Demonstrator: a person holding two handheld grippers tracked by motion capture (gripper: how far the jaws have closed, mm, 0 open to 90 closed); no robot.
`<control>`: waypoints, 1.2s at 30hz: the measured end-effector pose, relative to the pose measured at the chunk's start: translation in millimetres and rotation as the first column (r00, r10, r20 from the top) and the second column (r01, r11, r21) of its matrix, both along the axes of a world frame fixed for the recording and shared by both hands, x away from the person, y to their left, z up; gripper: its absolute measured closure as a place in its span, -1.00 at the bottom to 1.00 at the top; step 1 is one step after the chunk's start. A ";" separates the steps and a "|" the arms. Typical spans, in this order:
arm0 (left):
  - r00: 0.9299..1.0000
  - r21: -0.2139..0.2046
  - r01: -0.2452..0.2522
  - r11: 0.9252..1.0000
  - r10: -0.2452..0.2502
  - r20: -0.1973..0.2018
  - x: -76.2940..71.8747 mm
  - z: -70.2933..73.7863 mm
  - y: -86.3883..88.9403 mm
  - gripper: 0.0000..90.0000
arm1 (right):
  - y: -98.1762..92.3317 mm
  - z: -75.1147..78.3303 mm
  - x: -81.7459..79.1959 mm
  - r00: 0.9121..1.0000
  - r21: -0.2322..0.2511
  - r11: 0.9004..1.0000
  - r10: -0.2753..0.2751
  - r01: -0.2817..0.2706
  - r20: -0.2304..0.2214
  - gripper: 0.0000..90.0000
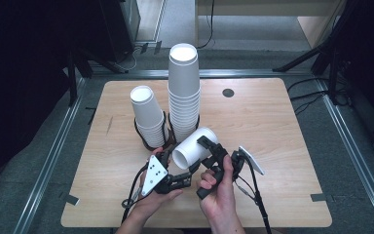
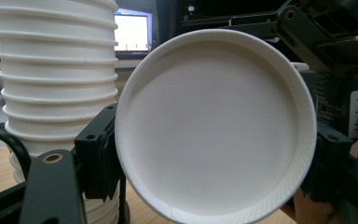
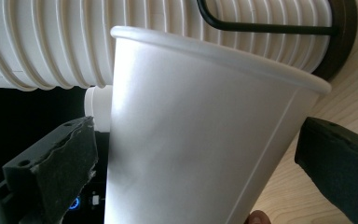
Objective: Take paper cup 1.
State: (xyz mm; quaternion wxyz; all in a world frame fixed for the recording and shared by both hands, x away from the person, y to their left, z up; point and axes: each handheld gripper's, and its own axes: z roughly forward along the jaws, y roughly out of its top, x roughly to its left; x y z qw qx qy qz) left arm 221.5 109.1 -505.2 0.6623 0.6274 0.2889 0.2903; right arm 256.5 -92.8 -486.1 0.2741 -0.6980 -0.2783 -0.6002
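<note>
Both grippers are on one loose paper cup [image 1: 193, 147] right now, held lying on its side just above the wooden table [image 1: 272, 126], close in front of the two cup stacks. Over on the right gripper [image 1: 209, 146], the jaws straddle the cup's side wall, and in the right gripper view the cup body [image 3: 191, 154] runs up between the two black pads [image 3: 60, 158]; whether they are actually pinching I can't quite call, since a sliver of gap shows on one side. Now the left gripper [image 1: 168, 163]: its jaws are nearly closed, and in the left gripper view one pad [image 2: 100, 154] sits against the rim of the cup's round bottom [image 2: 214, 126], which faces straight at that camera, so it reads as a narrow grip on the bottom edge. Behind, the tall stack of paper cups [image 1: 183, 92] stands upside down in its black wire holder [image 1: 168, 127], and the shorter stack [image 1: 148, 114] stands in the neighbouring holder, both upright and tidy. As for progress, I'd say this single cup is mid-transfer: it is off both stacks and on neither, tipped sideways. What looks left is to turn it bottom up, line it over one stack and seat it. A small white card [image 1: 251, 160] lies near the right hand [image 1: 219, 187].
</note>
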 end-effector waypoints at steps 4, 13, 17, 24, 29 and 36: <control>1.000 -0.006 0.005 1.000 -0.005 0.004 -0.6 0.1 -0.5 -0.49 | 0.9 0.1 0.6 1.000 0.024 1.000 0.004 -0.004 -0.001 -1.00; 1.000 -0.002 0.016 1.000 -0.016 0.011 -1.8 -1.0 -3.0 -0.50 | 3.5 -3.5 4.3 0.999 0.078 0.996 0.034 -0.034 0.001 -0.96; 1.000 -0.001 0.013 1.000 -0.013 0.012 -1.6 -0.9 -2.7 -0.50 | 5.0 -6.4 5.5 0.998 0.094 0.994 0.058 -0.057 -0.012 -0.75; 1.000 0.009 0.003 1.000 -0.003 0.021 -0.9 -1.1 -1.6 -0.51 | 7.1 -8.2 5.2 0.999 0.108 0.993 0.043 -0.044 0.005 -0.69; 1.000 -0.001 0.010 1.000 -0.010 0.012 -0.1 -1.1 0.2 -0.52 | 8.7 -8.1 4.2 0.999 0.117 0.993 0.030 -0.033 0.020 -0.67; 1.000 0.005 0.010 1.000 -0.010 0.002 -0.1 -0.2 2.3 -0.54 | 10.8 -9.0 3.7 0.999 0.113 0.993 0.022 -0.025 0.026 -0.66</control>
